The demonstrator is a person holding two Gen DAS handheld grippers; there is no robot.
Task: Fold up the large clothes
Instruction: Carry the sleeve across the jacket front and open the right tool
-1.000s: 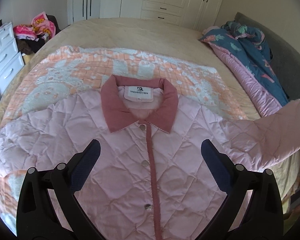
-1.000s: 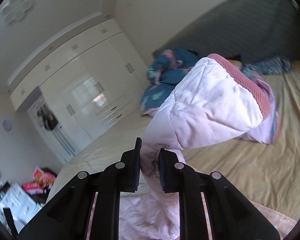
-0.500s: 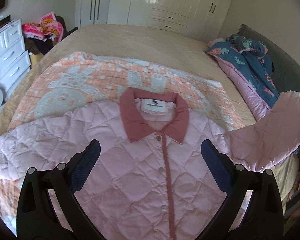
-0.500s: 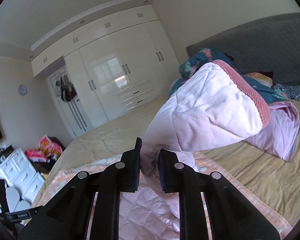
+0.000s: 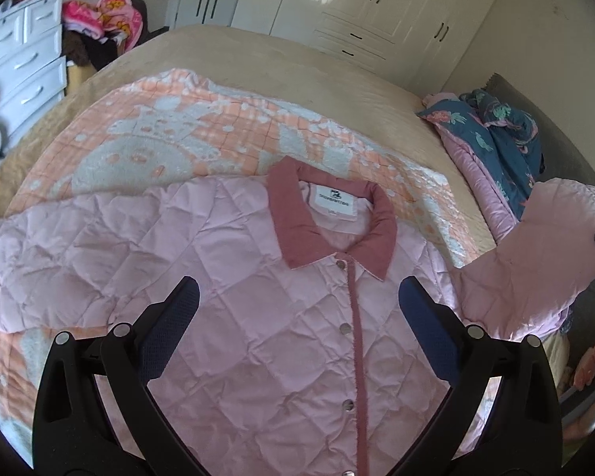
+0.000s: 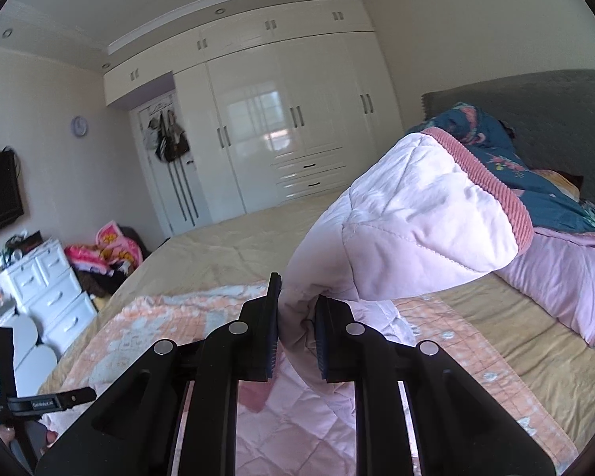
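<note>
A pink quilted jacket (image 5: pixel 258 297) with a dark pink collar (image 5: pixel 329 222) lies face up and buttoned on an orange and white blanket (image 5: pixel 170 131) on the bed. My left gripper (image 5: pixel 297 309) is open and empty, hovering over the jacket's chest. My right gripper (image 6: pixel 296 329) is shut on the jacket's right sleeve (image 6: pixel 408 230) and holds it lifted above the bed, its ribbed cuff (image 6: pixel 492 186) sticking up to the right. The raised sleeve also shows in the left wrist view (image 5: pixel 535 258). The jacket's other sleeve lies spread to the left.
A blue floral and pink duvet (image 5: pixel 492 139) is bunched by the grey headboard (image 6: pixel 555 107). White wardrobes (image 6: pixel 289 127) line the far wall. A white drawer chest (image 5: pixel 23 67) and a pile of clothes (image 5: pixel 103 20) stand left of the bed.
My left gripper has drawn back and turned, so the jacket sits lower and more to the right in its view. My right gripper has levelled out, still holding the sleeve.
</note>
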